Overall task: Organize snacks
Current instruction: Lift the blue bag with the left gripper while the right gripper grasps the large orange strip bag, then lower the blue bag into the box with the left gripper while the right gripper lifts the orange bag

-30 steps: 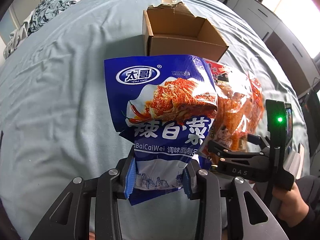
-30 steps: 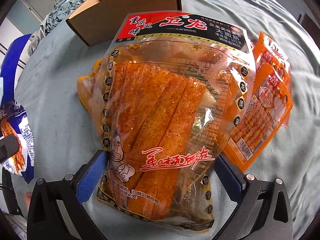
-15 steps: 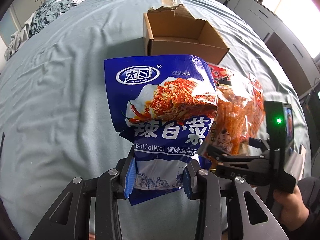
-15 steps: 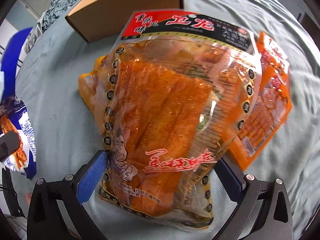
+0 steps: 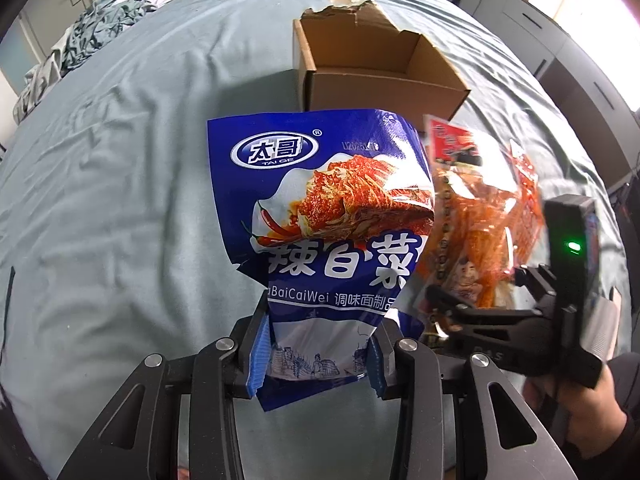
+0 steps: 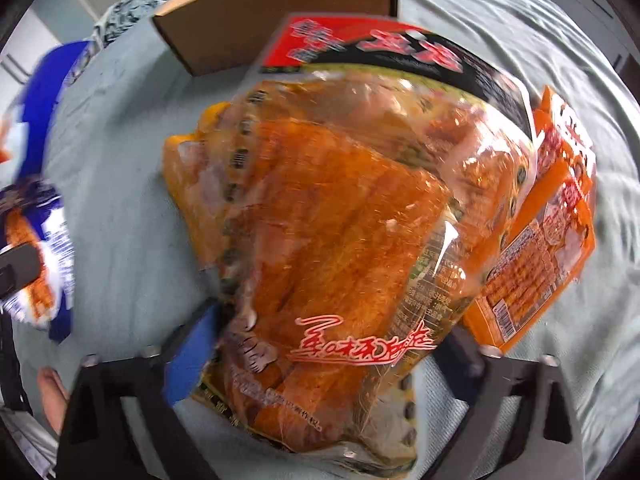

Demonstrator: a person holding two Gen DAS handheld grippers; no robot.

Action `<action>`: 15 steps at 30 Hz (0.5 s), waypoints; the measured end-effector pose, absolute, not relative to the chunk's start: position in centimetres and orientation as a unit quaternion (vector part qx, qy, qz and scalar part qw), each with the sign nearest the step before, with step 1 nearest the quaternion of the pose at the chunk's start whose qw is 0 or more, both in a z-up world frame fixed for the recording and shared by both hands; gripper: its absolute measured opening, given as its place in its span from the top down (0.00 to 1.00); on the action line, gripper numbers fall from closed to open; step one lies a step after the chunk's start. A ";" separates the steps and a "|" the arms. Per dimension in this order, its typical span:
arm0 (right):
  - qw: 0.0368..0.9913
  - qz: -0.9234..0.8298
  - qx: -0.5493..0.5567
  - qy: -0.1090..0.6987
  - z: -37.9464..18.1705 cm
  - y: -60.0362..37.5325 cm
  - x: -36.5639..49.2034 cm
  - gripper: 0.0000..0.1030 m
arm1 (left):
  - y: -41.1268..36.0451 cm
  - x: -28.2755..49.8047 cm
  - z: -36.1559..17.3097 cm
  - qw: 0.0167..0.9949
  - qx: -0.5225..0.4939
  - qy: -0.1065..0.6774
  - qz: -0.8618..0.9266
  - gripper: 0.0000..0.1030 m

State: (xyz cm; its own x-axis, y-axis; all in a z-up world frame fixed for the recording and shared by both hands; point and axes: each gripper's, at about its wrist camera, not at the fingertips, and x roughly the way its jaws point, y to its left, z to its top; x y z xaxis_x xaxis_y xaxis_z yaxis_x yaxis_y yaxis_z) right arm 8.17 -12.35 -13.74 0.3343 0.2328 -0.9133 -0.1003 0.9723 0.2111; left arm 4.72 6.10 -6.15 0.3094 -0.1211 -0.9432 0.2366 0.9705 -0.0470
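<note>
One cardboard box was seen open and bare inside, while near it the left gripper was clamped on a blue packet, and the right gripper's jaws, pointed steeply down, had just been closing around a clear packet of orange strips.

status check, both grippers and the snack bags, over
Left gripper shut on blue bag. Right gripper jaws just closing around big orange bag, grip not confirmed. Box open, nothing blocking it.
</note>
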 end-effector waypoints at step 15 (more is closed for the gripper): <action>0.850 0.150 0.116 0.492 -10.0 -12.3 4.4 0.78 | 6.6 4.2 -5.1 0.832 0.068 0.543 -0.084 0.62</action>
State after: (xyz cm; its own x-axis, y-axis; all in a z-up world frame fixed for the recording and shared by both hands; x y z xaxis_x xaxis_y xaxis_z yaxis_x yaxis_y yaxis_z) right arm 4.36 -12.29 -10.01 0.4715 0.3696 -0.8007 -0.1418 0.9279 0.3448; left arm 4.17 6.64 -5.06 0.3954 -0.0648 -0.9162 0.2135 0.9767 0.0230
